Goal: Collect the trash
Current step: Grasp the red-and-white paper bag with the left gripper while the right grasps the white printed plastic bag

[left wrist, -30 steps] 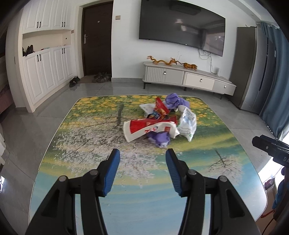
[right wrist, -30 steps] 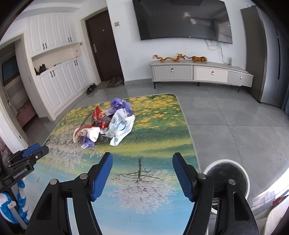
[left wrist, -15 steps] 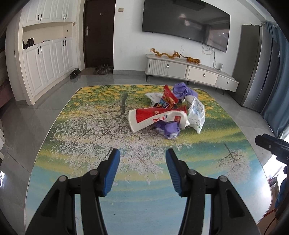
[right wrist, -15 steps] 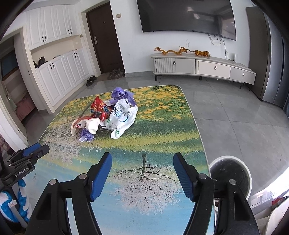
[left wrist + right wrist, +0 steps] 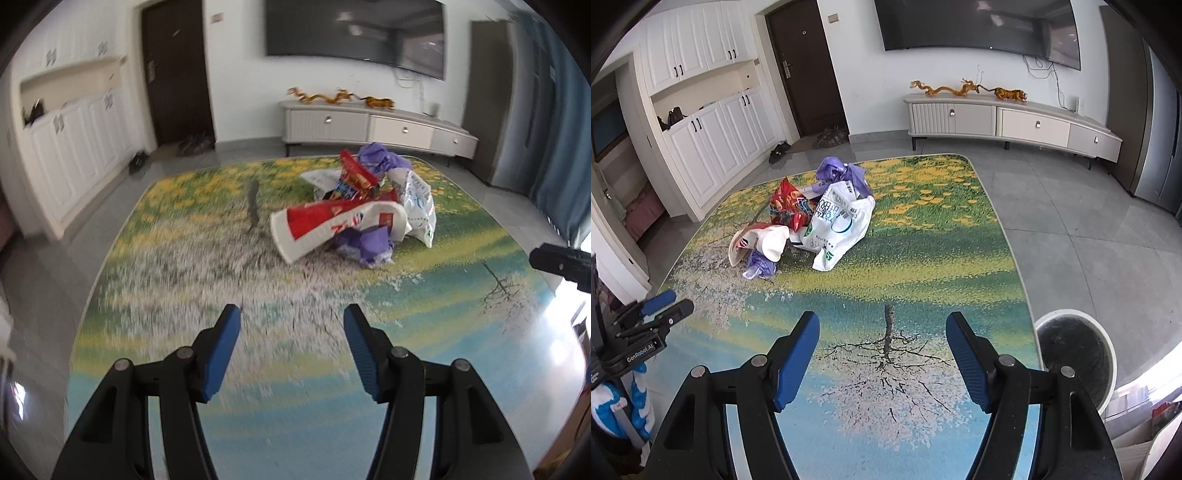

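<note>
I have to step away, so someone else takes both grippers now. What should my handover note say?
Left hand-held gripper: open, empty, over the table, facing the trash pile.
Right hand-held gripper: open, empty, over the table's near edge.
Trash: one heap on the table's far half: white bag, red wrapper, purple bags, crushed cup.
Bin: on the floor right of the table.
Done: nothing picked up.
Left: grab every piece and bin it.

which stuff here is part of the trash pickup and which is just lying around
Part of the job:
- red and white paper cup
- white plastic bag
- red snack wrapper
- purple bags
- round waste bin on the floor beside the table

Just there:
- wall TV
- dragon figurines on the TV cabinet
- shoes by the door
</note>
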The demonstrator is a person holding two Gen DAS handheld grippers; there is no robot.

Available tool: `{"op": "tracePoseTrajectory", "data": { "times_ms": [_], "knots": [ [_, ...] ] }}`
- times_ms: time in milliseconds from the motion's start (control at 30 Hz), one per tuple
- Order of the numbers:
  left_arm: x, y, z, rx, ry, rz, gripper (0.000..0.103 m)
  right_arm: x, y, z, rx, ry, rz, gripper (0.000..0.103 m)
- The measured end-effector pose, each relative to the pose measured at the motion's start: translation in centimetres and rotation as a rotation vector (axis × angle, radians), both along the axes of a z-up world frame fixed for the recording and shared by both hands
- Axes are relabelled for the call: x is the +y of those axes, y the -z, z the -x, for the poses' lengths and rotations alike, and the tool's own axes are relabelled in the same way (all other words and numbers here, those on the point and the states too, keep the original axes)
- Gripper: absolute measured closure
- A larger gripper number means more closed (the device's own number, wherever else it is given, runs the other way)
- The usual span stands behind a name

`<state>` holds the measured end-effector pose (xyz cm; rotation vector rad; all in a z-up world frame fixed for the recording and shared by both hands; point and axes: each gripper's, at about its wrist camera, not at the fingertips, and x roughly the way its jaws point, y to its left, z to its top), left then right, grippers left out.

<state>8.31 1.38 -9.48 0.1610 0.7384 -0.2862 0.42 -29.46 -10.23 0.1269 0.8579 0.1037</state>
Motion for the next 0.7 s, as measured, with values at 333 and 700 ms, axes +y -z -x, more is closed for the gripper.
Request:
{"op": "tracePoseTrajectory", "data": {
  "times_ms": [333,700],
  "knots": [
    [-4.2,0.7,-0.1,-0.333,0.194,-0.376,0.036,-0.8,1.5,-1.2,0.029,-0.007,-0.023,0.034],
    [-6.4,2.2,-4.7,-0.34,0.296,-0.461,0.035,0.2,1.5,-5.8,0.037,-0.092,-0.098,0.033]
  ]
}}
